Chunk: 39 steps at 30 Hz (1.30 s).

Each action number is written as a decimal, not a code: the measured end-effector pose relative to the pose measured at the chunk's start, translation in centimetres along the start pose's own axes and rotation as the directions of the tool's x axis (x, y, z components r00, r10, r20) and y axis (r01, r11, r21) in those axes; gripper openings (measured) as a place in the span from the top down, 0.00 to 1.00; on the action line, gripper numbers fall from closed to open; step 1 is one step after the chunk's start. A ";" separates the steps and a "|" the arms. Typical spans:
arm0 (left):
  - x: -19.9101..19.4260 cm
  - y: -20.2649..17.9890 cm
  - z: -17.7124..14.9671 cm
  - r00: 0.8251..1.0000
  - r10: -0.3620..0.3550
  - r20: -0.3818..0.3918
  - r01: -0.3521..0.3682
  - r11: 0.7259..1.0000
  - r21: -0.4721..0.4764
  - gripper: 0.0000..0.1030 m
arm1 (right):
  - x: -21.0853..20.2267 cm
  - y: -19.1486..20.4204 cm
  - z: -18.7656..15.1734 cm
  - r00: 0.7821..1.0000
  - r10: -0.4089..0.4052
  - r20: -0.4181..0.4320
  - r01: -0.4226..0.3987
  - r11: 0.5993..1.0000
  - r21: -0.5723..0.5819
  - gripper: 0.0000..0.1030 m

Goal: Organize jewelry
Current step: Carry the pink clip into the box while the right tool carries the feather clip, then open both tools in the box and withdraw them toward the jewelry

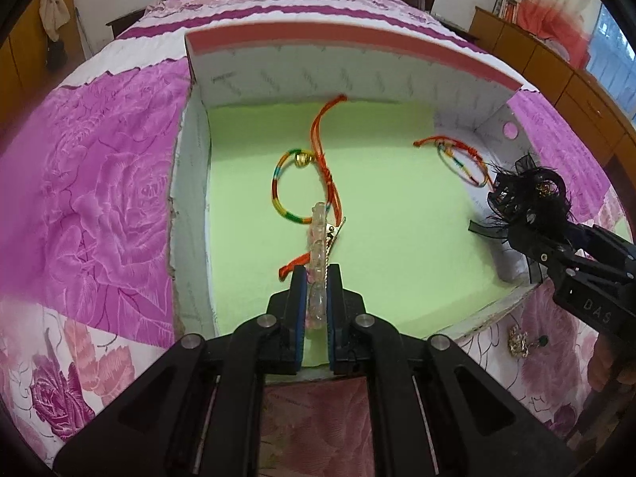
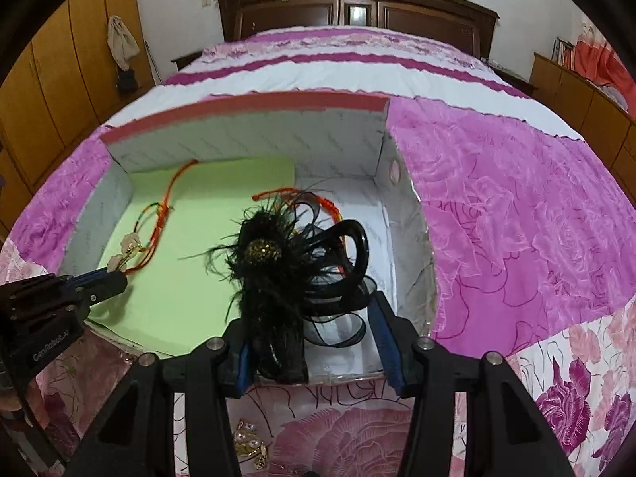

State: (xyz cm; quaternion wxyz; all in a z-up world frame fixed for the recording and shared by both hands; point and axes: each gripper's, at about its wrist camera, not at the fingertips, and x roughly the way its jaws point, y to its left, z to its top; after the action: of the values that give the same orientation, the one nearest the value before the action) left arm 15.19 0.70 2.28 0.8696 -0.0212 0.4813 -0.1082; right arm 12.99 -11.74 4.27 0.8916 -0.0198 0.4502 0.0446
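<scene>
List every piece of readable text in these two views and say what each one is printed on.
"DAS": white letters on the body of the right gripper, seen in the left wrist view.
"GeoRobot.AI": white lettering, small and only just legible, on the body of the left gripper, seen in the right wrist view.
Faint repeated grey print on the inner walls of the cardboard box: too small to read.

A magenta, pink and white rose-patterned bedspread [image 1: 99, 183] is filling the left of the left wrist view. At centre, a white box [image 1: 278, 79] with a salmon-red rim is showing a pale green liner [image 1: 389, 238], on which rainbow-striped bracelets [image 1: 284, 183] with orange-red cords are lying. In the right wrist view's middle, a black feathered hair clip [image 2: 278, 262] is showing a gold centre.
</scene>
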 end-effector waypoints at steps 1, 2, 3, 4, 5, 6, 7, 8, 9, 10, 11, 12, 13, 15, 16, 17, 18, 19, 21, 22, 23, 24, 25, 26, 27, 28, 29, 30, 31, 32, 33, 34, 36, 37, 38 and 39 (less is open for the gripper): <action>0.0 0.0 -0.1 1.000 0.000 -0.004 0.000 1.000 0.000 0.98 | 0.1 0.0 0.0 1.000 -0.001 -0.010 0.001 1.000 0.002 0.48; 0.0 0.0 -0.3 1.000 -0.001 -0.009 0.001 1.000 -0.002 0.98 | 0.2 0.0 0.0 1.000 -0.004 -0.026 0.004 1.000 0.002 0.48; -0.1 0.0 -0.4 1.000 -0.003 -0.009 0.003 1.000 -0.004 0.98 | 0.3 -0.1 0.0 0.999 -0.006 -0.036 0.006 1.000 -0.001 0.48; -0.2 0.0 -0.5 1.000 -0.006 -0.009 0.006 1.000 -0.006 0.98 | 0.4 0.0 0.0 0.999 -0.011 -0.046 0.011 1.000 -0.003 0.48; -0.4 -0.1 -0.8 1.000 -0.010 -0.009 0.010 1.000 -0.010 0.98 | 0.4 0.0 -0.2 0.998 -0.017 -0.057 0.017 1.000 -0.003 0.48; -0.5 0.0 -0.9 1.000 -0.015 -0.009 0.015 1.000 -0.013 0.98 | 0.4 0.0 -0.2 0.998 -0.020 -0.062 0.020 1.000 -0.003 0.48; -0.6 0.0 -0.9 1.000 -0.019 -0.008 0.019 1.000 -0.015 0.98 | 0.3 0.1 -0.3 0.998 -0.021 -0.067 0.021 1.000 -0.002 0.48; -0.7 0.0 -0.9 1.000 -0.020 -0.006 0.020 1.000 -0.016 0.98 | 0.3 0.1 -0.4 0.997 -0.021 -0.074 0.021 1.000 0.000 0.48; -0.7 0.1 -0.8 1.000 -0.018 -0.003 0.018 1.000 -0.016 0.98 | 0.3 0.0 -0.3 0.997 -0.020 -0.076 0.020 1.000 0.002 0.49; -0.8 0.0 -0.8 1.000 -0.014 0.002 0.014 1.000 -0.015 0.98 | 0.3 0.0 -0.3 0.997 -0.019 -0.075 0.019 1.000 0.002 0.49; -1.0 -0.1 -0.8 1.000 -0.009 0.009 0.009 1.000 -0.012 0.98 | 0.3 0.0 -0.3 0.997 -0.018 -0.073 0.018 1.000 0.002 0.49; -1.1 -0.2 -0.8 1.000 -0.006 0.013 0.006 1.000 -0.008 0.98 | 0.3 0.0 -0.3 0.997 -0.017 -0.072 0.017 1.000 0.003 0.49; -1.3 -0.3 -0.8 1.000 -0.005 0.017 0.005 1.000 -0.003 0.98 | 0.3 0.0 -0.3 0.997 -0.017 -0.071 0.017 1.000 0.003 0.49; -1.5 -0.3 -0.7 1.000 0.005 0.022 -0.005 1.000 -0.001 0.96 | 0.2 -0.1 -0.3 0.998 -0.018 -0.065 0.018 1.000 0.000 0.49; -1.7 -0.3 -0.7 1.000 0.006 0.024 -0.006 1.000 -0.002 0.94 | 0.1 0.0 -0.3 0.998 -0.017 -0.061 0.017 1.000 -0.004 0.49; -1.9 -0.3 -0.7 1.000 0.001 0.027 -0.001 1.000 -0.008 0.93 | 0.0 0.0 -0.3 0.998 -0.016 -0.055 0.016 1.000 -0.007 0.49; -2.1 -0.2 -0.7 1.000 -0.003 0.030 0.004 1.000 -0.014 0.91 | 0.0 0.0 -0.3 0.999 -0.013 -0.050 0.013 1.000 -0.006 0.48; -2.3 -0.2 -0.7 0.999 -0.007 0.035 0.008 1.000 -0.020 0.88 | -0.1 0.0 -0.3 0.999 -0.008 -0.046 0.008 1.000 -0.004 0.47; -2.9 -0.3 -0.8 0.999 -0.012 0.048 0.013 0.999 -0.029 0.84 | -0.4 -0.2 -0.2 0.999 0.013 -0.037 -0.013 1.000 0.011 0.46; -3.1 -0.2 -0.8 0.999 -0.014 0.053 0.015 0.999 -0.030 0.83 | -0.6 -0.3 -0.2 0.999 0.023 -0.031 -0.023 1.000 0.018 0.46; -3.5 -0.3 -0.8 0.998 -0.016 0.061 0.018 0.999 -0.029 0.82 | -0.8 -0.3 -0.2 0.999 0.036 -0.021 -0.035 0.999 0.024 0.45; -3.7 -0.3 -0.8 0.998 -0.019 0.067 0.021 0.999 -0.029 0.81 | -1.1 -0.4 -0.2 0.999 0.044 -0.012 -0.044 0.999 0.029 0.45; -4.0 -0.3 -0.8 0.997 -0.023 0.075 0.025 0.999 -0.027 0.80 | -1.3 -0.4 -0.1 0.999 0.052 -0.005 -0.052 0.998 0.035 0.45; -4.3 -0.4 -0.8 0.996 -0.027 0.084 0.029 0.999 -0.026 0.80 | -1.6 -0.5 -0.1 0.998 0.064 0.004 -0.064 0.997 0.043 0.45; -4.7 -0.5 -0.9 0.995 -0.030 0.091 0.033 0.999 -0.025 0.79 | -2.0 -0.6 -0.1 0.997 0.080 0.013 -0.080 0.995 0.054 0.45; -5.0 -0.6 -0.9 0.994 -0.034 0.099 0.037 0.999 -0.024 0.78 | -2.3 -0.7 -0.2 0.996 0.088 0.020 -0.089 0.994 0.059 0.45; -5.4 -0.7 -1.0 0.994 -0.037 0.107 0.040 0.999 -0.021 0.78 | -2.7 -0.8 -0.2 0.995 0.096 0.032 -0.098 0.993 0.065 0.45; -5.8 -0.8 -1.0 0.992 -0.041 0.116 0.043 0.999 -0.018 0.77 | -3.2 -0.9 -0.2 0.994 0.101 0.042 -0.104 0.992 0.068 0.45; -6.1 -0.9 -1.1 0.992 -0.044 0.122 0.046 0.999 -0.016 0.77 | -3.6 -1.0 -0.2 0.993 0.106 0.054 -0.110 0.991 0.070 0.45; -6.4 -1.0 -1.2 0.991 -0.046 0.127 0.048 0.999 -0.014 0.76 | -4.3 -1.1 -0.3 0.991 0.113 0.070 -0.118 0.990 0.074 0.45; -6.8 -1.2 -1.4 0.990 -0.049 0.134 0.051 0.999 -0.014 0.76 | -4.7 -1.2 -0.3 0.990 0.119 0.080 -0.125 0.989 0.077 0.45; -7.0 -1.3 -1.5 0.989 -0.051 0.137 0.054 0.998 -0.014 0.75 | -5.1 -1.4 -0.3 0.988 0.125 0.091 -0.133 0.988 0.080 0.45; -7.4 -1.4 -1.9 0.988 -0.059 0.143 0.061 0.998 -0.013 0.75 | -6.1 -1.6 -0.4 0.984 0.136 0.111 -0.146 0.985 0.087 0.45; -7.7 -1.5 -2.0 0.987 -0.063 0.146 0.065 0.998 -0.011 0.74 | -6.6 -1.8 -0.5 0.983 0.141 0.121 -0.152 0.984 0.090 0.45; -7.8 -1.6 -2.2 0.987 -0.064 0.148 0.066 0.998 -0.010 0.74 | -6.9 -1.9 -0.6 0.981 0.144 0.128 -0.156 0.983 0.092 0.45; -8.0 -1.7 -2.4 0.987 -0.065 0.150 0.067 0.998 -0.008 0.74 | -7.3 -2.0 -0.8 0.980 0.148 0.135 -0.161 0.982 0.095 0.45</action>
State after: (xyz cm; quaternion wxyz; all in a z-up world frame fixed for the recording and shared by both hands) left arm 8.80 0.90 7.90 0.8990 -0.0511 0.4145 -0.1318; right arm 8.21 -14.22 9.67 0.9121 0.0654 0.3942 0.0911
